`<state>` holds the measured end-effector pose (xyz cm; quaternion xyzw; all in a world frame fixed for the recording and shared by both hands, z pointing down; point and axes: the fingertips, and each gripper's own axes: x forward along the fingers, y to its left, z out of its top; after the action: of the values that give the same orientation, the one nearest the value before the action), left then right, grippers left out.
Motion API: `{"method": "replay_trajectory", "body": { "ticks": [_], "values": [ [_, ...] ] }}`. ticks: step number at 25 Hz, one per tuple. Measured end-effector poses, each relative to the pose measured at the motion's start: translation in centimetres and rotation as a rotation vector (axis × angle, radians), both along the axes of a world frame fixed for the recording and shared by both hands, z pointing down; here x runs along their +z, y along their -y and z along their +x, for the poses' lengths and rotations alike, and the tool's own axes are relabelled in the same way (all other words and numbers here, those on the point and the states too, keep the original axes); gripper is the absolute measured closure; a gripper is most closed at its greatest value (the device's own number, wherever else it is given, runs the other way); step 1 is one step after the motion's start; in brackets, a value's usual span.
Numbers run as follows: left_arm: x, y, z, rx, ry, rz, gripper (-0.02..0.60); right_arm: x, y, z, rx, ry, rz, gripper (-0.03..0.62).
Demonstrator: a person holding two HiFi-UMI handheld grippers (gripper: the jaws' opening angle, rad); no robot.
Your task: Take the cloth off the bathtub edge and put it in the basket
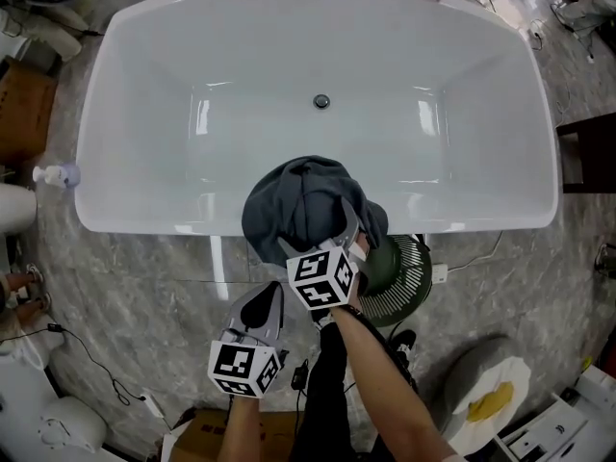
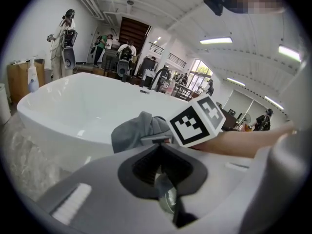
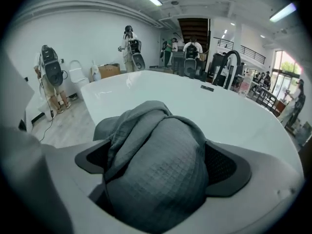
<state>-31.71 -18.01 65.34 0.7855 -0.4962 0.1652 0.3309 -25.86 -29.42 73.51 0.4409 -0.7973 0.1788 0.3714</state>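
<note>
Cloth (image 1: 306,200) lies bunched on the tub (image 1: 144,221) edge. Your right gripper (image 1: 337,229) straddles it, jaws released wide. Your left gripper (image 1: 266,301) is clenched, empty.

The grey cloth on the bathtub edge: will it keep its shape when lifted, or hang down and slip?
Probably floppy: the cloth lies in a crumpled heap with soft folds over the rim of the bathtub, so loose ends would likely hang down. Its woven grid texture, clear in the right gripper view, suggests it is not slippery. It looks light.
</note>
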Motion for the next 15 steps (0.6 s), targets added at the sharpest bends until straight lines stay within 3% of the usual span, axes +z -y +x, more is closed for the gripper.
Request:
{"method": "replay_trajectory", "body": {
  "ticks": [3,7,15],
  "values": [
    [0.5,0.2,0.0,-0.007,0.002,-0.005,0.525,0.1,0.2,0.2,-0.038,-0.005,-0.033,0.031],
    [0.9,0.0,0.6,-0.014,-0.004,-0.014,0.525,0.0,-0.5,0.2,-0.078,-0.003,-0.016,0.108],
    [2.1,-1.8,2.2,0.025,-0.005,-0.050,0.525,-1.7,-0.9,1.4,-0.067,0.074,0.011,0.349]
  ]
}}
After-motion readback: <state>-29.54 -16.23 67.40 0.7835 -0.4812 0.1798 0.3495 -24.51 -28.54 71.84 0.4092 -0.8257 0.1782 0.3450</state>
